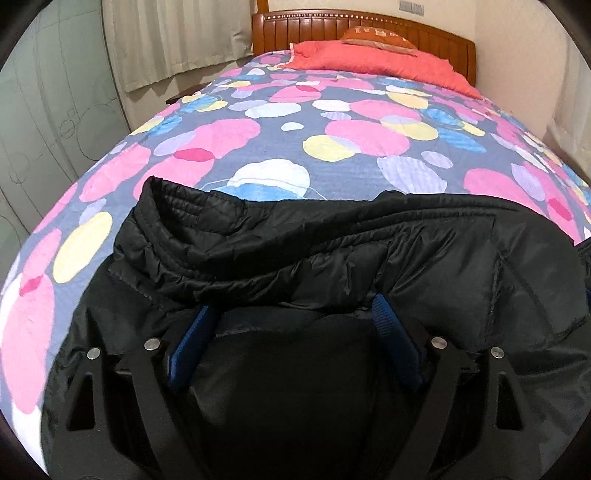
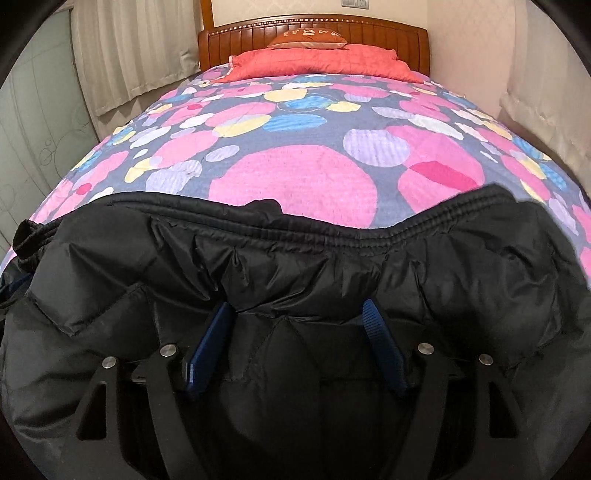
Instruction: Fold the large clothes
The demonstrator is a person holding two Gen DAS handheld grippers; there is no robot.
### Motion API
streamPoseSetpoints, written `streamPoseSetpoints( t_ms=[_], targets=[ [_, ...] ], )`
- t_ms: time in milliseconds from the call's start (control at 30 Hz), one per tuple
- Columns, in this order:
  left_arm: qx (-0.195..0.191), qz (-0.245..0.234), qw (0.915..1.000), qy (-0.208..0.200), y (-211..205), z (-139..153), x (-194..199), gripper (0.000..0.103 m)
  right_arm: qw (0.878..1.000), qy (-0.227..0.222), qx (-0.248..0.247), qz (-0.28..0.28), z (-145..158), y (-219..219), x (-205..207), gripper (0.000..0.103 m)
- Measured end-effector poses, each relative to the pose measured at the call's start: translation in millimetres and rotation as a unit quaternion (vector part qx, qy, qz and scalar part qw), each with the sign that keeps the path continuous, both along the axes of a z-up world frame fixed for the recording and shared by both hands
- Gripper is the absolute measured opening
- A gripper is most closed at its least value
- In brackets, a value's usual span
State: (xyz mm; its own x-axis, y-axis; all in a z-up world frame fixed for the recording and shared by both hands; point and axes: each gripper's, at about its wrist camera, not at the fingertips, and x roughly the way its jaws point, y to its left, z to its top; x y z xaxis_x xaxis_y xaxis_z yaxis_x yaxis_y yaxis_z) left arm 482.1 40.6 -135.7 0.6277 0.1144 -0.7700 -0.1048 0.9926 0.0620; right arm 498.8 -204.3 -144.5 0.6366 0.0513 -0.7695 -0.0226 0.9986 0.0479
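Note:
A black quilted jacket (image 1: 332,251) lies on the near end of the bed, its ribbed elastic hem (image 1: 173,206) turned toward the headboard. My left gripper (image 1: 294,306) rests on it with jaws wide apart. The blue pads (image 1: 188,343) flank a bulge of fabric, and their tips are tucked under a fold. In the right wrist view the same jacket (image 2: 295,266) fills the lower half, with the ribbed hem (image 2: 332,236) running across. My right gripper (image 2: 296,304) is also spread wide, its blue pads (image 2: 207,343) on either side of puffy fabric, tips hidden by the fold.
The bed wears a spread of pink, blue and yellow circles (image 1: 295,129) (image 2: 295,177). Red pillows (image 1: 369,59) (image 2: 314,62) lie against a wooden headboard (image 1: 314,26). Curtains (image 1: 166,44) and a frosted glass panel (image 1: 44,129) stand at the left, with a wall close on the right.

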Motion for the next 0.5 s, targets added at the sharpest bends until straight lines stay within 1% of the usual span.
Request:
streamPoseSetpoints(
  t_ms=[67, 100, 167, 200, 267, 300, 367, 400, 433, 467, 500],
  targets=[
    [-0.011, 0.008, 0.9999, 0.004, 4, 12, -8, 0.083, 1.000, -0.001, -0.004, -0.004, 8, 0, -4, 0.071],
    [-0.022, 0.011, 0.9997, -0.002, 6, 17, -12, 0.083, 1.000, -0.016, 0.000, -0.011, 19, 0, -11, 0.071],
    [-0.051, 0.018, 0.9977, -0.040, 7, 37, -25, 0.083, 0.999, -0.049, 0.003, -0.014, 37, 5, -21, 0.071],
    [-0.057, 0.016, 0.9970, -0.049, 5, 42, -27, 0.083, 0.998, -0.057, 0.006, -0.007, 43, 11, -23, 0.071],
    [-0.072, -0.008, 0.9954, -0.063, -11, 50, -29, 0.083, 0.998, -0.056, 0.005, 0.021, 47, 32, -22, 0.069],
    [-0.068, -0.027, 0.9954, -0.062, -22, 50, -27, 0.083, 0.998, -0.050, -0.004, 0.033, 44, 43, -20, 0.067],
    [-0.041, -0.061, 0.9961, -0.050, -45, 41, -23, 0.083, 0.998, -0.036, -0.021, 0.048, 33, 58, -14, 0.063],
    [-0.019, -0.067, 0.9967, -0.040, -55, 34, -20, 0.082, 0.998, -0.028, -0.029, 0.049, 26, 61, -12, 0.063],
    [-0.005, -0.064, 0.9978, -0.017, -60, 21, -13, 0.077, 0.998, -0.011, -0.042, 0.051, 14, 65, -8, 0.063],
    [-0.013, -0.058, 0.9982, 0.006, -59, 8, -5, 0.078, 0.997, -0.004, -0.047, 0.053, 6, 66, -6, 0.063],
    [-0.026, -0.052, 0.9981, 0.021, -54, 1, 1, 0.078, 0.997, -0.005, -0.048, 0.054, 4, 66, -7, 0.063]
  ],
)
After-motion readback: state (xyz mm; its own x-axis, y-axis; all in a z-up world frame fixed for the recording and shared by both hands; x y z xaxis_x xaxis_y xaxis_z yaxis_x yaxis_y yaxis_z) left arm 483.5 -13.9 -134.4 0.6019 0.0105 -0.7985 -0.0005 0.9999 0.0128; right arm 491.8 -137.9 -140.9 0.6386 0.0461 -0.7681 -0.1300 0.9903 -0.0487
